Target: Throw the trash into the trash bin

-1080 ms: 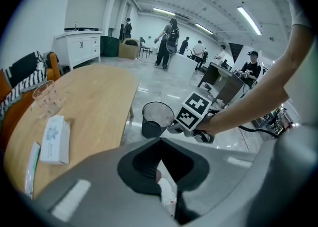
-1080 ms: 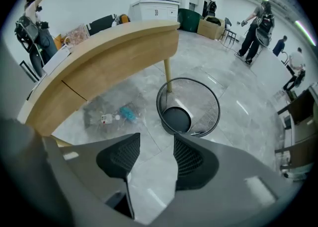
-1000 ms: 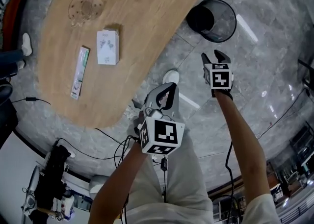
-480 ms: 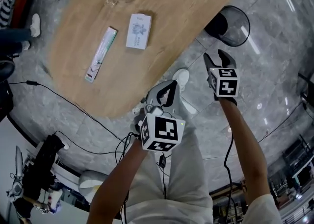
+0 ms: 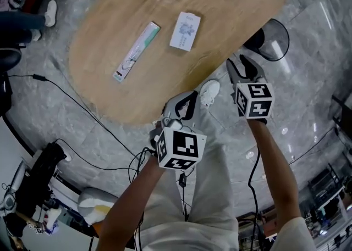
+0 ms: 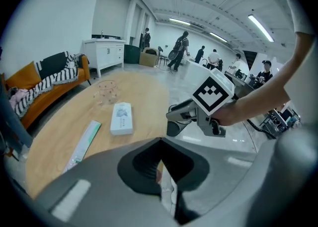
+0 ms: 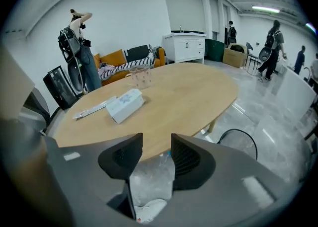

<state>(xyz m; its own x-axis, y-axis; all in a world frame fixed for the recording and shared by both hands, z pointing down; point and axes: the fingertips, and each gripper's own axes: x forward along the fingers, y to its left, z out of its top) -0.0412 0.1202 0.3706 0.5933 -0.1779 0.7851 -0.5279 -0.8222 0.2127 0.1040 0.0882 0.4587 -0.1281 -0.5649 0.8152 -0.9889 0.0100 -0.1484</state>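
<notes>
The left claw is seen with its jaws brought together at the tips, and nothing can be made out pinched between them. The right claw is held with its jaws apart and empty, only grey floor and a white shoe being seen through the gap. Both claws are held in the air off the near edge of the wooden surface, and nothing is touched by either. On that surface the likely trash is found: a small white box lying flat and, near it but apart, a long narrow carton with a green stripe. A clear glass is set farther off and is judged not to be trash. The trash bin, a dark mesh basket, is placed on the floor at the right end of the surface, partly under its edge. Both cartons are judged to be light and stiff-walled, easily crushed if empty, with smooth printed faces that may slip. The white box is best taken across its narrow width at mid-length. The long carton is best pinched across its short sides near the middle, so that it is not tipped when lifted. Neither has been picked up yet, so the task is judged hardly begun.
</notes>
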